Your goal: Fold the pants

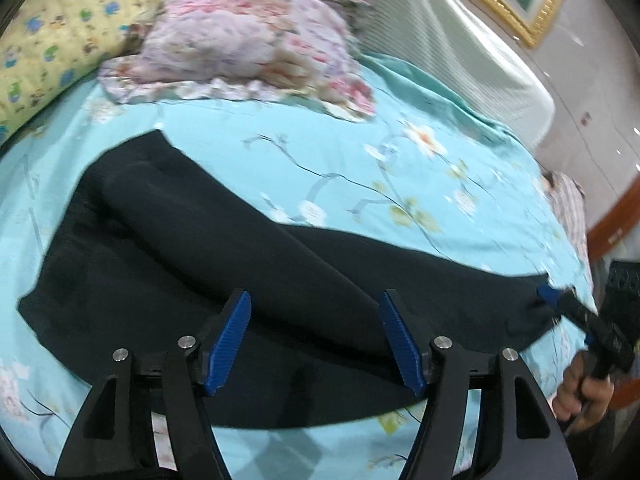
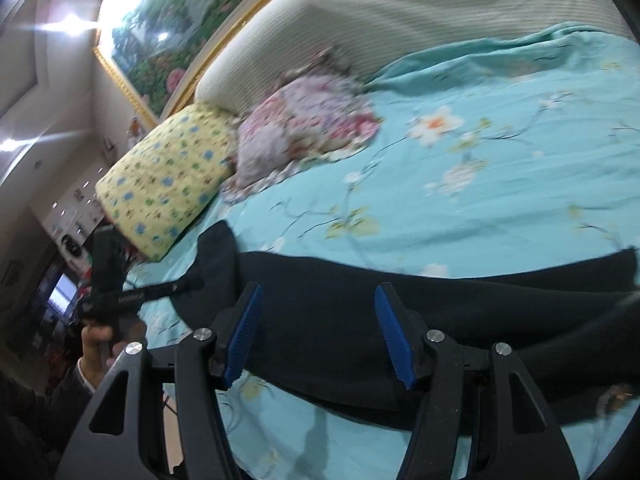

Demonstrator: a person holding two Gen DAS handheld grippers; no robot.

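Pants [image 1: 224,264] lying long and doubled once on bed [image 1: 360,152], from nine to three o'clock. Left gripper [image 1: 316,340] and right gripper [image 2: 318,334] spread wide, holding nothing. Shorter folds probably still to do.

Left wrist view: close above black pants [image 1: 224,248], angled steeply down, facing headboard [image 1: 460,52]. Right wrist view: close, shallower tilt, facing same headboard from further right. Shared: pants, pink pillow [image 1: 248,44], yellow pillow [image 2: 164,176], blue bedsheet [image 1: 360,152], framed painting [image 2: 160,28].
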